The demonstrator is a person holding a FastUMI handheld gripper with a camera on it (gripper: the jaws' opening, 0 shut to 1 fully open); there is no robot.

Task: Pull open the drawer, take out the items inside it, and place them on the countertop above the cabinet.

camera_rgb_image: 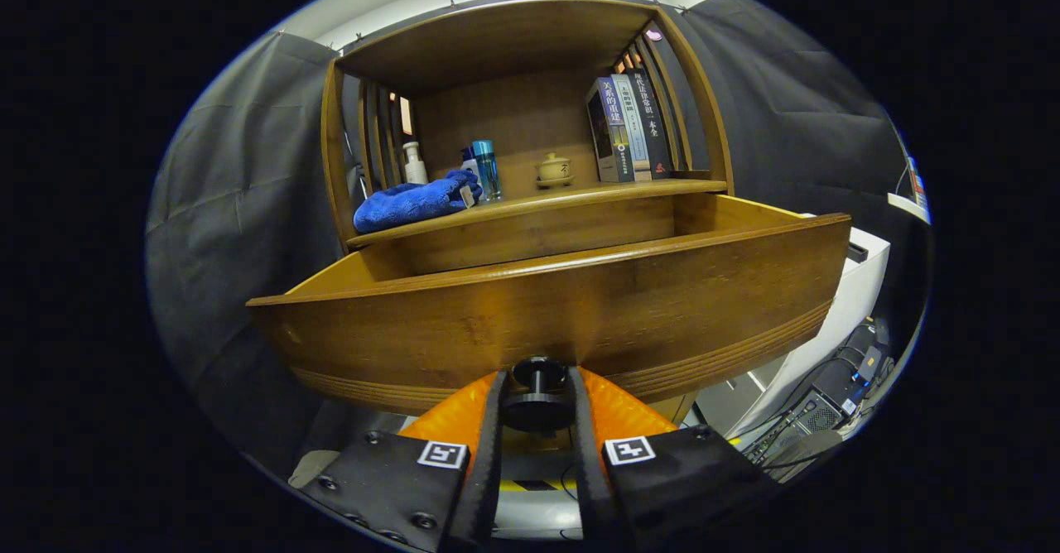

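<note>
Gripper view, gripper [538, 387] level, fingers prob clamping knob [538, 396], drawer [546, 305] open

Wooden drawer [546, 305], pulled open

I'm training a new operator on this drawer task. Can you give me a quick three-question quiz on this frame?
1. True or false: the drawer is pulled out.
2. What sits between the gripper fingers?
A. blue cloth
B. black knob
C. book
3. Fill in: the blue cloth lies on the ____ above the drawer.

Key:
1. True; its front stands well forward of the cabinet.
2. B; the black knob sits between the fingers, which flank it closely.
3. Countertop, beside the bottles.
</note>
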